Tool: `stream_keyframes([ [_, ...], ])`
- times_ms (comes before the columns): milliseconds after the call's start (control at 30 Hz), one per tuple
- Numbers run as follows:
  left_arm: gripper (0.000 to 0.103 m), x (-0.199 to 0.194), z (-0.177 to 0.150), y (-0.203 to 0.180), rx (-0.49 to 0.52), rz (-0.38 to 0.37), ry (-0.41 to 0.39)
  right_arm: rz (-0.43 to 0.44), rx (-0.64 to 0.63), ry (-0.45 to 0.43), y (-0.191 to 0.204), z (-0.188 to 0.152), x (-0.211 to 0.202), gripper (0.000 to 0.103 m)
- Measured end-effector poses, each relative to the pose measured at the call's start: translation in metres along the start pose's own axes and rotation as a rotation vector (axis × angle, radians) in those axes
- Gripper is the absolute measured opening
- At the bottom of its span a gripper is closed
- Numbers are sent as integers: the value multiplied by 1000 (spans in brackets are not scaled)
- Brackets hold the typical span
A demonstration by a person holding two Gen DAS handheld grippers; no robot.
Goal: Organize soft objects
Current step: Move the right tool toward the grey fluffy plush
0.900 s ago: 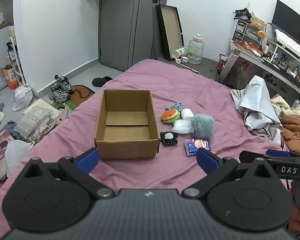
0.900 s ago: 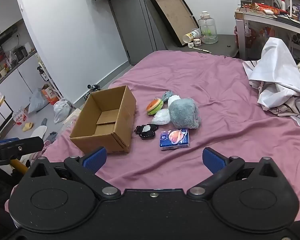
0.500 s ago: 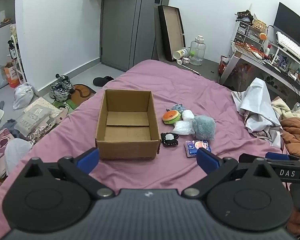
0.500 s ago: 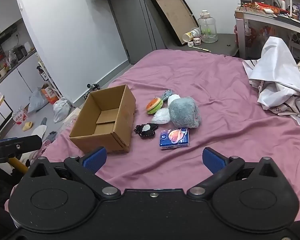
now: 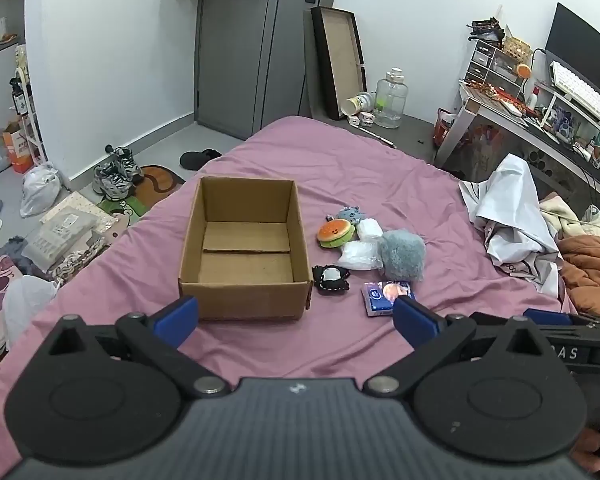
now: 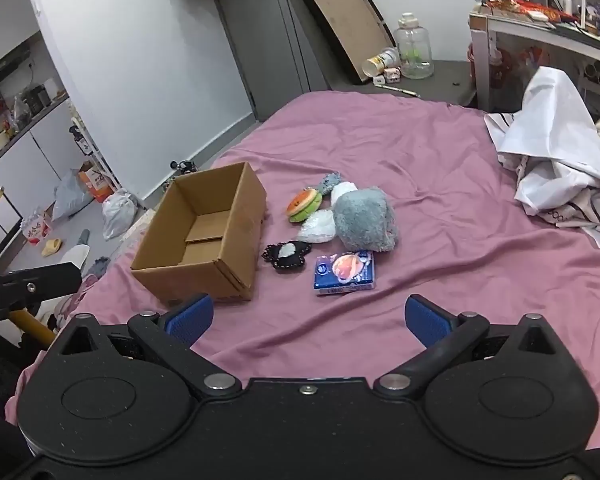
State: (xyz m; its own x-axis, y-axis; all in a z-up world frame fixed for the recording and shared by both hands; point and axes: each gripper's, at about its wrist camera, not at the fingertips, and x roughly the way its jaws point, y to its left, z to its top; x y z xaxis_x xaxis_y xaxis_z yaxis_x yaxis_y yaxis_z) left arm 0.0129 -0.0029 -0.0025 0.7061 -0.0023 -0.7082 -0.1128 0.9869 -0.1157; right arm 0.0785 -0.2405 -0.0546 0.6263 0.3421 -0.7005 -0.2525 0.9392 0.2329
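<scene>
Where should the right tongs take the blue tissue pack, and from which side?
Grip the blue tissue pack across its short sides, coming from above and from the near edge. It lies flat on the pink bedsheet, nearest the open right tongs. The grey plush crowds its far edge, so the near side looks freer.

The room is lit evenly by soft, cool light from above; the source itself is not visible. Shadows are weak: only a thin dark edge lies under the box (image 5: 246,256) and under the toys on the bed (image 5: 380,176). No strong glare appears, only small dull highlights on the black gripper bodies. Both views are sharp in the centre. The fisheye lens bends the walls and the door (image 5: 256,40) strongly, and the corners go dark.
</scene>
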Motion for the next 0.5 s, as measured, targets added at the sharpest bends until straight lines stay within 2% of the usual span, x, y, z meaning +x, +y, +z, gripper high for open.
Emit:
stream_keyframes([
  [233,102,21,8,-13,-32,-17,28,14,14,-17,-7,11,2,103],
  [500,100,43,24,-28,-48,-38,-1,38,92,-24,-32,27,15,103],
])
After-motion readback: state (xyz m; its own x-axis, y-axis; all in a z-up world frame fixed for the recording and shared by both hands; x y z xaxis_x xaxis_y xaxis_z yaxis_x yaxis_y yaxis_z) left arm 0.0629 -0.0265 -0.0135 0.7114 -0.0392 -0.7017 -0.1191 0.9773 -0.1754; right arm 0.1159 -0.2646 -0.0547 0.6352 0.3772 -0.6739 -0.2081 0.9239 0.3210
